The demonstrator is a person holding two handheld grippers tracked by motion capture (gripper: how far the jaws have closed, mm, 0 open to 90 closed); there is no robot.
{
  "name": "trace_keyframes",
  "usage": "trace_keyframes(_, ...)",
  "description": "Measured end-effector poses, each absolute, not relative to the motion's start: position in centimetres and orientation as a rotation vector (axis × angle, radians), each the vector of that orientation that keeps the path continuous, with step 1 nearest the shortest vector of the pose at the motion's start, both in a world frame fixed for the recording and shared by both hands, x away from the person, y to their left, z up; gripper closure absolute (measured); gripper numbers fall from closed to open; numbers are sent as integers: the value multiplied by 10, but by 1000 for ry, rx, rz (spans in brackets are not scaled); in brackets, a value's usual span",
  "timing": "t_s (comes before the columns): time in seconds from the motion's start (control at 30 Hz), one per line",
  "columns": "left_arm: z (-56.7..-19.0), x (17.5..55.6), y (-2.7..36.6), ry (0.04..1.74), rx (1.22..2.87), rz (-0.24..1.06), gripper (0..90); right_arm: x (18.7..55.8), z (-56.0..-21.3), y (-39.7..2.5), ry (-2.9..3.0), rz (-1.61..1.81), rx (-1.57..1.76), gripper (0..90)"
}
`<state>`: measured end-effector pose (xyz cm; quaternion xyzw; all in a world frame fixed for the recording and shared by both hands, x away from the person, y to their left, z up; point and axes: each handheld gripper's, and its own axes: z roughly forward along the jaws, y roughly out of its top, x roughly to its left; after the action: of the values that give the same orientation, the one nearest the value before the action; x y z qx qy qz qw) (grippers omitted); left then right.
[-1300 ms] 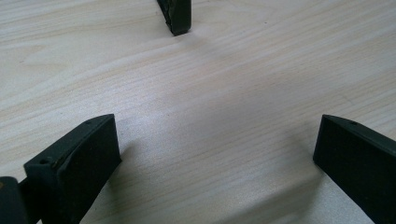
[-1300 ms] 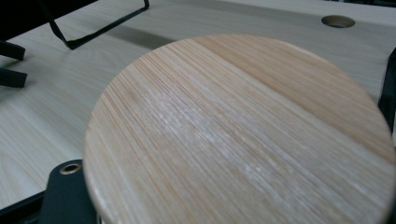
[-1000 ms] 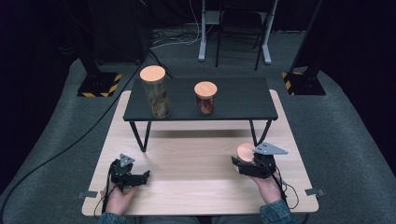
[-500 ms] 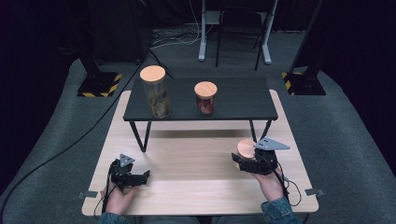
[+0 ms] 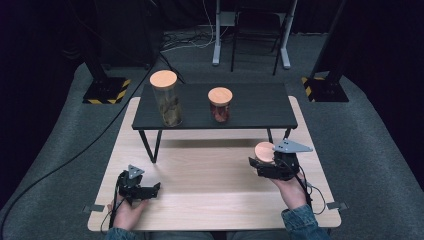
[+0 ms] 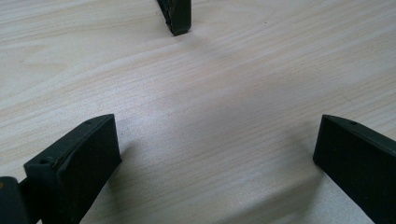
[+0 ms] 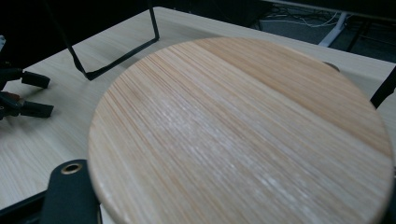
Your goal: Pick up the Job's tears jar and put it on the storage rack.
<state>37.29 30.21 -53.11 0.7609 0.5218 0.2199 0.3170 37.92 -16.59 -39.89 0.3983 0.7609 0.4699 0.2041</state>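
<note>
My right gripper (image 5: 263,161) pinches a wood-lidded jar (image 5: 264,151); I lift it level toward the far shelf (image 5: 260,102). Left gripper (image 5: 150,190) spread, idle on the worktop (image 5: 210,170).

Shelf: a low black table (image 5: 260,105) on thin black legs, standing on the light wooden table (image 5: 210,175).
Tall jar (image 5: 166,102): on its left part, wooden lid, brownish contents.
Short jar (image 5: 220,106): near the middle, wooden lid, reddish contents.

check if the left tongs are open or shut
Open: in the left gripper view, the left tongs stand wide apart over bare table, nothing between them.
</note>
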Motion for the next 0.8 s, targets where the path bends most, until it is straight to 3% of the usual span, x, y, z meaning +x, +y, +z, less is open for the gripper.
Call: trace_keyframes(0.8, -531, 373, 302, 1374, 2002, 579, 0, 390, -363, -159, 2123, 1319, 1070, 241)
